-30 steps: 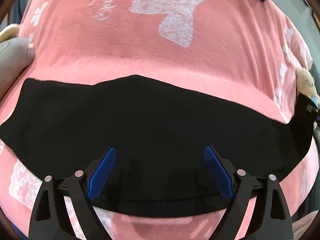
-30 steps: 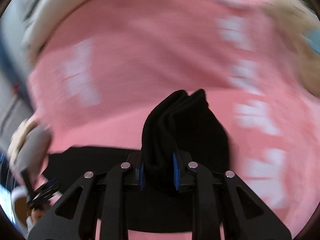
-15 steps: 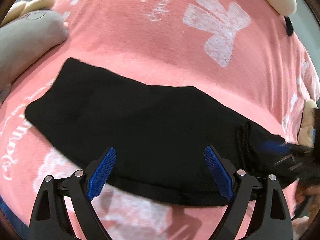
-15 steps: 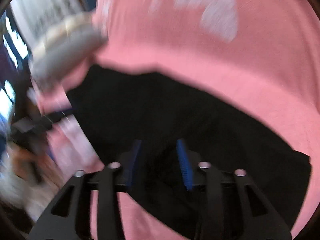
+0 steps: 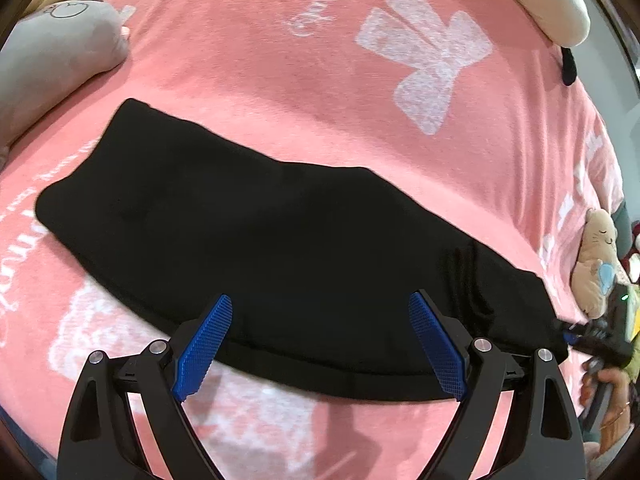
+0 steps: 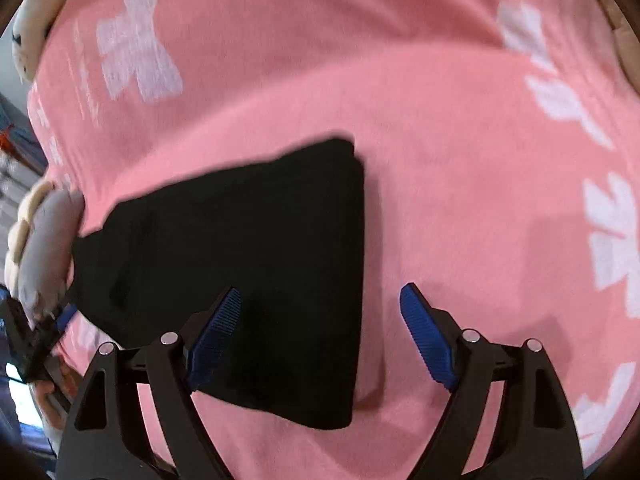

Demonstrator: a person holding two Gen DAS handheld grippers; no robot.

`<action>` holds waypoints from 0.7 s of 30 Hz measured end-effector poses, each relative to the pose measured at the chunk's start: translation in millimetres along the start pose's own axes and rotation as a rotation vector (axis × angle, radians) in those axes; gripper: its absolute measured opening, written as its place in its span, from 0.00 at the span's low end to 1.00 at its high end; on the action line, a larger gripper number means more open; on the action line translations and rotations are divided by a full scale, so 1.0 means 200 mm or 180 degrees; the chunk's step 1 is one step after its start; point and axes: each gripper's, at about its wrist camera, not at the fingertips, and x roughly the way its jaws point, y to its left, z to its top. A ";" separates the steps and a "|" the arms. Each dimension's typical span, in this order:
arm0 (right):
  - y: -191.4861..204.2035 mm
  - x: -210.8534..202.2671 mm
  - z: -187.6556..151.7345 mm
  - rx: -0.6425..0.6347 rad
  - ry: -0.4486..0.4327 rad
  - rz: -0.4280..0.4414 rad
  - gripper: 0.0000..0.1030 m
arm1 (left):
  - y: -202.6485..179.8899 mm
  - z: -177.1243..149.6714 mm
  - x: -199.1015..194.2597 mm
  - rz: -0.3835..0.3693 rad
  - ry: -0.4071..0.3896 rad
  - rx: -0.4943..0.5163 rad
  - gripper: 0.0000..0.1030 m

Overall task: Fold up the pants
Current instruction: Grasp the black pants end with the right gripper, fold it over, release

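A pink bedspread printed with white bow shapes and script (image 5: 304, 92) covers the bed, with a grey plush pillow (image 5: 52, 52) at its left edge and a small beige plush cat (image 5: 596, 256) at its right.

matt black cloth pants (image 5: 280, 248), fuzzy pink blanket (image 5: 260, 80), ribbed blue plastic fingers (image 5: 204, 344)

White cursive print on the pink blanket (image 5: 280, 60) is illegible.
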 end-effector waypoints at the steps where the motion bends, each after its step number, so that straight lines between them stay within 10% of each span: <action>1: 0.01 0.03 -0.01 0.0000 0.0048 0.0020 0.77 | -0.02 0.00 0.01 -0.0029 -0.0010 -0.0013 0.85; 6: 0.11 0.04 0.00 -0.0267 -0.0065 0.0108 0.25 | -0.10 0.00 0.04 -0.0089 -0.0035 0.0026 0.85; 9: 0.18 -0.12 0.01 -0.0525 -0.0372 0.0079 0.21 | -0.11 0.00 0.06 -0.0070 -0.0025 0.0032 0.85; 15: 0.16 0.01 -0.03 -0.0754 -0.0043 -0.0470 0.50 | 0.07 0.04 0.03 -0.0212 -0.0095 -0.0470 0.85; 21: 0.14 -0.32 0.05 -0.0380 -0.0842 -0.0357 0.81 | 0.61 0.01 -0.12 -0.0165 -0.0595 -0.2105 0.88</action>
